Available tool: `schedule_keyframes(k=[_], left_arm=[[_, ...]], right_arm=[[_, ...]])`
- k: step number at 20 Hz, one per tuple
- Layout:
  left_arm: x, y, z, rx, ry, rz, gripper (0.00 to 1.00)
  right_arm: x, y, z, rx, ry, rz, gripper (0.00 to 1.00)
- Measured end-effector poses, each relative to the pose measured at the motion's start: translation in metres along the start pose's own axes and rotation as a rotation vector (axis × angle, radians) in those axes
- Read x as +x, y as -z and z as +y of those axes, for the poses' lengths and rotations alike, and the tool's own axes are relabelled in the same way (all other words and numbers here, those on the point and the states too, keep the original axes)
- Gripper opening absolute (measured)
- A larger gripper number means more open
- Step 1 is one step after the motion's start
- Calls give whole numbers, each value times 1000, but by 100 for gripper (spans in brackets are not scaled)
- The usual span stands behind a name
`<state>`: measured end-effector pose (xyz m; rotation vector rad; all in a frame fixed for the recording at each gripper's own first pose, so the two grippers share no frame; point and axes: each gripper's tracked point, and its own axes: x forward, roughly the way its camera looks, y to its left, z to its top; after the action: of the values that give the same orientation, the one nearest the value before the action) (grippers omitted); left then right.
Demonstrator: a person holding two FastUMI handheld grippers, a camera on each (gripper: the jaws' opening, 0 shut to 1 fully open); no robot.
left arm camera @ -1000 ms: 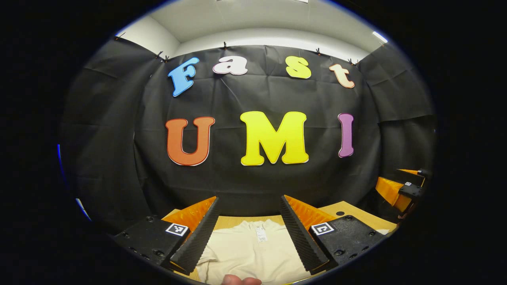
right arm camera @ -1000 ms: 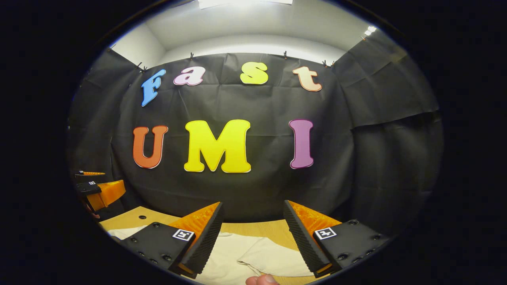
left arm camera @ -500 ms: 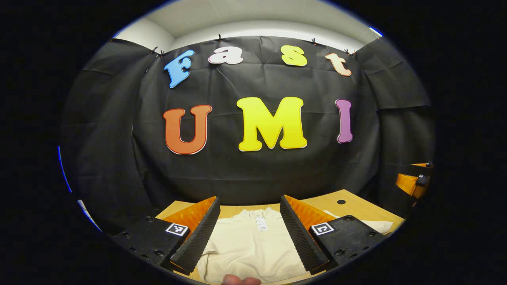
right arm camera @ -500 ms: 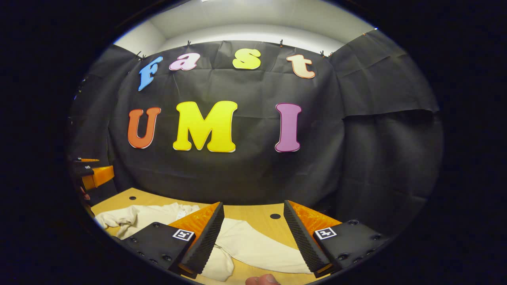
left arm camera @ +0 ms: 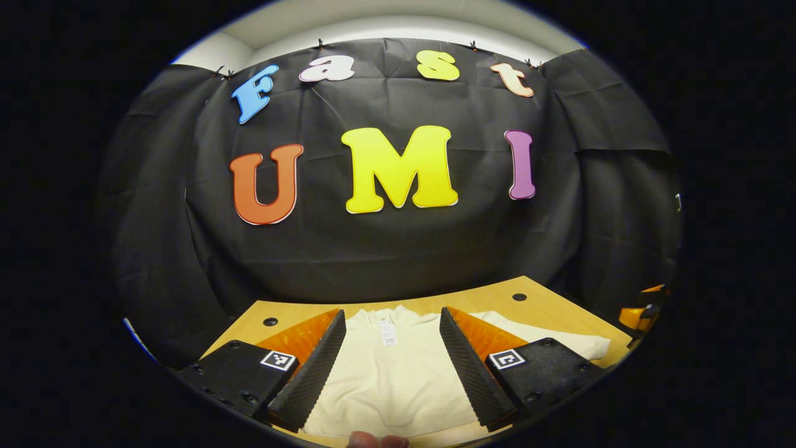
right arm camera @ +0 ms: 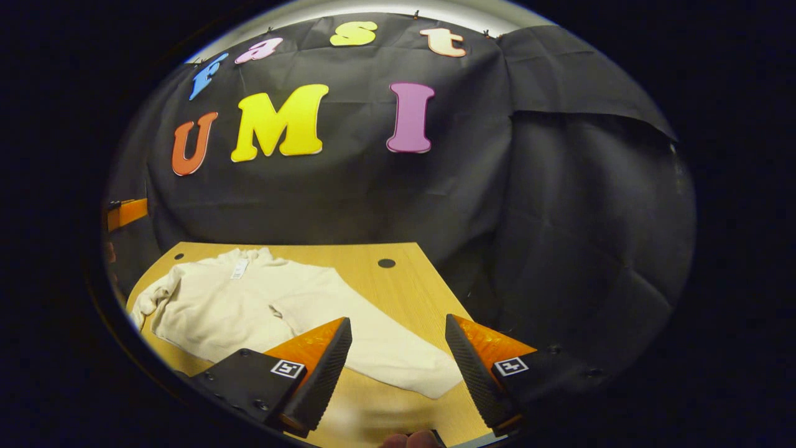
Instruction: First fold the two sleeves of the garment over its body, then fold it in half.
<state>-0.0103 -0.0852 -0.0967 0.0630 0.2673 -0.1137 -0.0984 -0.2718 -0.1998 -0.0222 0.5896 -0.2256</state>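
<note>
Left gripper view is showing the left gripper hanging over the cream sweatshirt, jaws spread wide, holding nothing. The sweatshirt is lying flat on the wooden desk. The right gripper, also spread and empty, is hovering over the long sleeve. A shallow pinch is risking the sleeve slipping out or bunching up.

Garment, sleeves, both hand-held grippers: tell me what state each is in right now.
Garment: spread flat on the table, unfolded.
Near sleeve: stretched out sideways, not folded over the body.
Far sleeve: bunched at the table's edge.
Left hand-held gripper: open, holding nothing.
Right hand-held gripper: open above the near sleeve's cuff.
</note>
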Motion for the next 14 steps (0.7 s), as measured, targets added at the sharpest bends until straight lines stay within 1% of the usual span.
schedule_keyframes(k=[2, 6, 9, 11, 14], left_arm=[[-1, 8, -6, 9, 5, 24, 97], [-3, 8, 0, 48, -41, 33, 99], [-7, 12, 3, 46, -64, 49, 99], [-9, 17, 6, 50, -86, 73, 99], [-12, 27, 6, 43, -106, 104, 99]], right_arm=[[17, 34, -11, -8, -19, 106, 94], [55, 94, -36, -30, -20, 293, 94], [68, 122, -49, -41, -35, 376, 94], [79, 130, -54, -56, -38, 400, 93], [92, 146, -58, -48, -53, 450, 95]])
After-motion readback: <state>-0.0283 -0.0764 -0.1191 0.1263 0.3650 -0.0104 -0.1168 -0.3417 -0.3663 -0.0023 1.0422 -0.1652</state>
